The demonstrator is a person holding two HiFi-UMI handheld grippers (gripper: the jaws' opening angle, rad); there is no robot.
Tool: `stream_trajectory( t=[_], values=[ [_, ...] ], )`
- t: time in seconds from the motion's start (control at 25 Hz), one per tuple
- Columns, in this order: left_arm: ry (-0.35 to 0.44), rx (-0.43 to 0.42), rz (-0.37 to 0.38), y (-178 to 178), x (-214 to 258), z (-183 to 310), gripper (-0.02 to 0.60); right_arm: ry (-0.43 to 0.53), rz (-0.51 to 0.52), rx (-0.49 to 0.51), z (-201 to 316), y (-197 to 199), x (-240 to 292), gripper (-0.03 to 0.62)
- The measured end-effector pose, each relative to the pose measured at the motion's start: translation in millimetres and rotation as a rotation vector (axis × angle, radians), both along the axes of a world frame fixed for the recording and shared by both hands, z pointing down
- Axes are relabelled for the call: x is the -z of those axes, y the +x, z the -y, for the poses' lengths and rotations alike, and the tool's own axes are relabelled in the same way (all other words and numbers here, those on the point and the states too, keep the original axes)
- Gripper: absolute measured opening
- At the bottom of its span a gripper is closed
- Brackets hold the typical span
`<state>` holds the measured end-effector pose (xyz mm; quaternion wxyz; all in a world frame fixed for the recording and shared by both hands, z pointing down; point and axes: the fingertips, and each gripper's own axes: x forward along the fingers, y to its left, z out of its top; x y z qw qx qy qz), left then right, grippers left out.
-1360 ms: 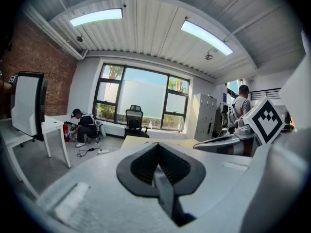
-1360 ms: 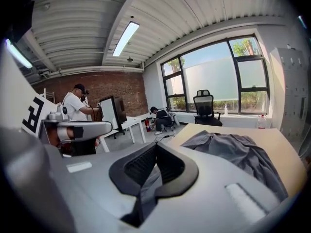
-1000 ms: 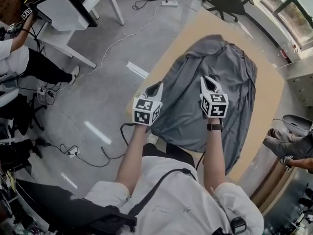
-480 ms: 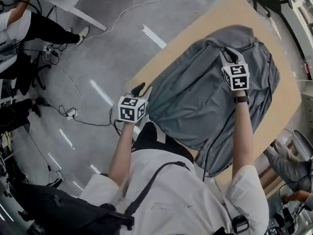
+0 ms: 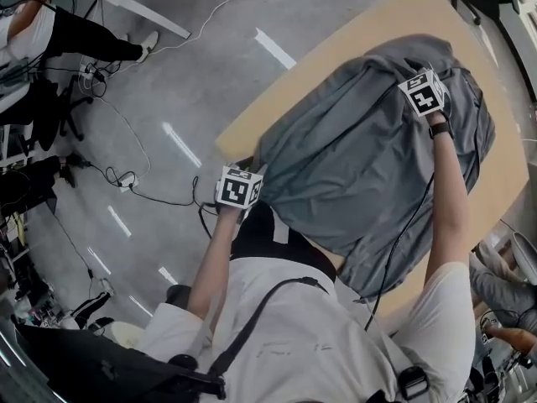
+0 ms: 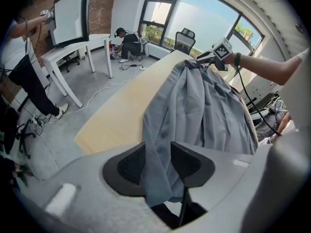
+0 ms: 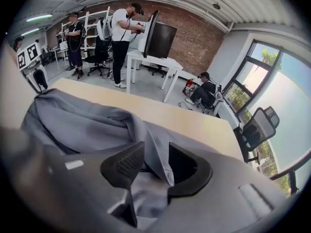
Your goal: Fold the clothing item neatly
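- Checking grippers first: both stand with jaws apart, cloth in the gap, nothing clamped.
- Left gripper (image 6: 158, 165): jaws have just been opening. A slack fold of the grey garment (image 5: 361, 166) hangs down between the pads and is not pinched.
- Right gripper (image 7: 155, 166): jaws have just been opening too. A raised seam edge of the same garment stands between the pads and sits loose there.
- Garment position: it is spread out but rumpled on the light wooden table (image 5: 336, 49). It covers most of the top, with bare wood showing along the left side in the head view.
- Head view: the left gripper sits at the garment corner nearest the person, by the table edge. The right gripper is at the garment's far end with the arm stretched out. The two are well apart, with the whole length of cloth between them.
- Both grippers point steeply down at the cloth, each with its marker cube on top.
- The left gripper view shows the cloth running from its jaws up the table to the right gripper at the far end.
- Surroundings: a cable (image 5: 143, 196) trails on the grey floor left of the table. The right gripper view shows a white desk (image 7: 150, 62) with a monitor (image 7: 160, 38), a brick wall (image 7: 194, 33), an office chair (image 7: 257, 127) by the window, and people standing and sitting beyond the table.
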<state>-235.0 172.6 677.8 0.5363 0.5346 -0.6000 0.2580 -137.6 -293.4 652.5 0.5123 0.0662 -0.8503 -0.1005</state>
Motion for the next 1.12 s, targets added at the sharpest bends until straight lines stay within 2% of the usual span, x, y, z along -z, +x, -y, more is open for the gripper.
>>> stream_trajectory(
  t=[0.16,0.24,0.4,0.48,0.76,0.84,0.96,1.12],
  values=[
    [-0.03,0.02,0.001,2,-15,-3,0.161,-0.058,-0.072,0.031,7,-3,-27,0.16],
    [-0.035,0.038,0.022,-2,-18,-5,0.12,-0.074,-0.1,0.038,10,-2,-38,0.156],
    [-0.024,0.063,0.036,-8,-18,-6,0.067,-0.082,-0.094,0.019,14,-2,-39,0.037],
    [-0.014,0.07,0.027,-8,-17,-5,0.018,-0.076,-0.078,0.011,16,0,-34,0.015],
    [0.039,0.164,-0.024,-13,-10,-2,0.025,-0.079,-0.062,-0.009,9,11,-24,0.014],
    [0.041,0.165,-0.025,-16,-10,0,0.027,-0.056,-0.062,-0.026,13,14,-22,0.014],
    [0.031,0.155,-0.024,-19,-13,0,0.026,-0.076,-0.05,-0.028,10,16,-23,0.014],
    [0.071,0.186,-0.044,-23,1,-1,0.055,-0.078,-0.036,-0.034,8,22,-22,0.014]
  ],
)
